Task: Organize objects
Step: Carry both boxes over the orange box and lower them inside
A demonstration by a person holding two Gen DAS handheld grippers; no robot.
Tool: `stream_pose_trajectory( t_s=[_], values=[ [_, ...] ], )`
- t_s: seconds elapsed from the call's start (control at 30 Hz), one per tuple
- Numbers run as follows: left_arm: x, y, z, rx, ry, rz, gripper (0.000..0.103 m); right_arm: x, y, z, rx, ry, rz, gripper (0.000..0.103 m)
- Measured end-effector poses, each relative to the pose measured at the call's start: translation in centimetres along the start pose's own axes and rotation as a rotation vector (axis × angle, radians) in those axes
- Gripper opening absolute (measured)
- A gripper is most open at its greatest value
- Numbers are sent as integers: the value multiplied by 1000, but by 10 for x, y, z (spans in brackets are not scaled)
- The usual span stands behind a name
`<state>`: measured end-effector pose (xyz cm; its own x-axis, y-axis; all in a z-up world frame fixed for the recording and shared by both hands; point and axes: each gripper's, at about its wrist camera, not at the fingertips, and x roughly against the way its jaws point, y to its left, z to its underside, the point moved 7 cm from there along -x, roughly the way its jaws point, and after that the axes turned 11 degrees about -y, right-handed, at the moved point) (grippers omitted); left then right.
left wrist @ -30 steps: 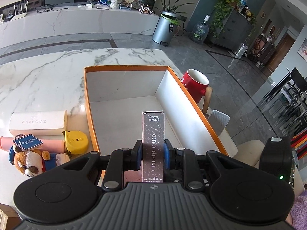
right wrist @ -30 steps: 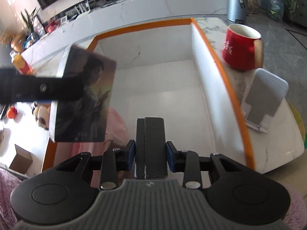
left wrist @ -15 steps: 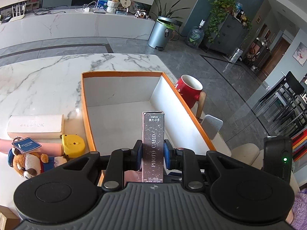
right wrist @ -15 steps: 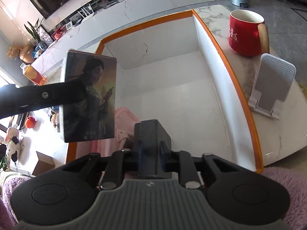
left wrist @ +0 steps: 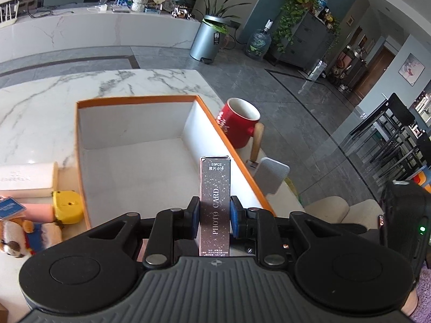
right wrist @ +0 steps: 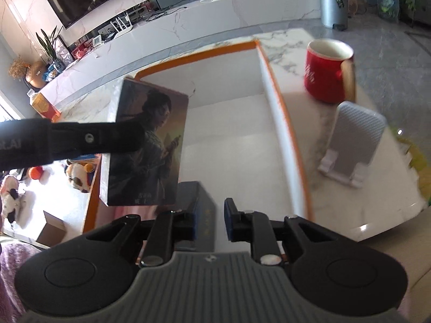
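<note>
Left gripper (left wrist: 214, 220) clamped on upright photo card box (left wrist: 214, 204), held over the near end of the orange-rimmed box (left wrist: 134, 99) at 6 o'clock. Right gripper (right wrist: 209, 222) jaws opening; dark blue box (right wrist: 198, 212) lies below by its left pad, not pinched. Red mug (right wrist: 327, 71) at 1 o'clock, grey phone stand (right wrist: 353, 142) at 3.

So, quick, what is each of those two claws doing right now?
Left gripper: closed, holding the photo card box.
Right gripper: jaws opening; dark box between them, not gripped.
</note>
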<state>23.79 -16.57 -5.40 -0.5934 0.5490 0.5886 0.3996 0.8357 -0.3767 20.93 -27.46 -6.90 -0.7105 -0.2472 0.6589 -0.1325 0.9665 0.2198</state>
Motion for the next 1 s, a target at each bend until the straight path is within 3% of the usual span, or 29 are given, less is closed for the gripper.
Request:
stream_pose_trajectory(
  t_s=[0.13, 0.4, 0.73, 1.0],
  values=[
    [-22, -7, 9, 36, 61, 3, 26, 12, -11, -12, 161, -63, 50, 22],
    [-50, -11, 32, 46, 203, -52, 26, -9, -14, -7, 413, -9, 3, 20],
    [-60, -3, 50, 36, 325, -131, 28, -27, -1, 10, 540, 19, -93, 18],
    [-58, 2, 56, 34, 343, -151, 26, -34, 3, 13, 583, 28, -121, 18]
  ],
)
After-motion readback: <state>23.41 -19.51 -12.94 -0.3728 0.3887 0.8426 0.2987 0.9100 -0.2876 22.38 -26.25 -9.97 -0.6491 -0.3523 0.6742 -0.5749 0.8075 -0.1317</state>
